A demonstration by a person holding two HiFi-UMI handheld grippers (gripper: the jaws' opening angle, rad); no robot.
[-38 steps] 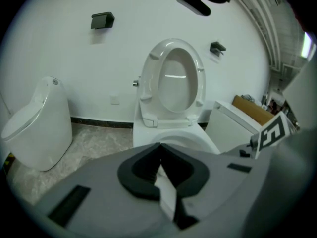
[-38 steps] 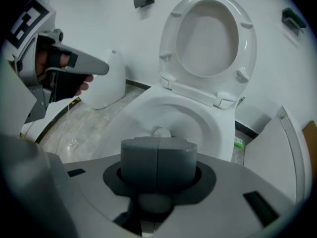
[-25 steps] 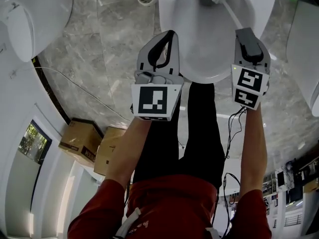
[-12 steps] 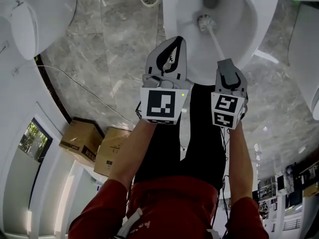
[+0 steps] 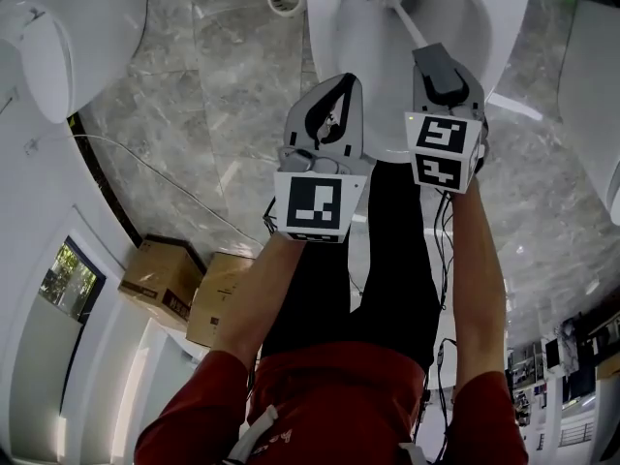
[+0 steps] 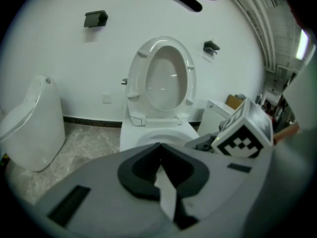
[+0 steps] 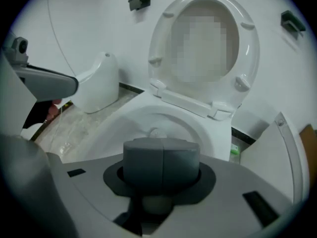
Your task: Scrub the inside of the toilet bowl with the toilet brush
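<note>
Matt grey plastic left tool (image 5: 337, 81); ahead of it a glossy white ceramic toilet bowl (image 5: 325, 27), beside it a polished grey marble floor (image 5: 213, 95).

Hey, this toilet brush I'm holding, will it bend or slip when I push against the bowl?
The toilet brush handle is thin and long, so it probably flexes slightly. Its bristle head likely gives against the toilet bowl. The right gripper clamps the smooth handle, so twisting seems possible.
</note>
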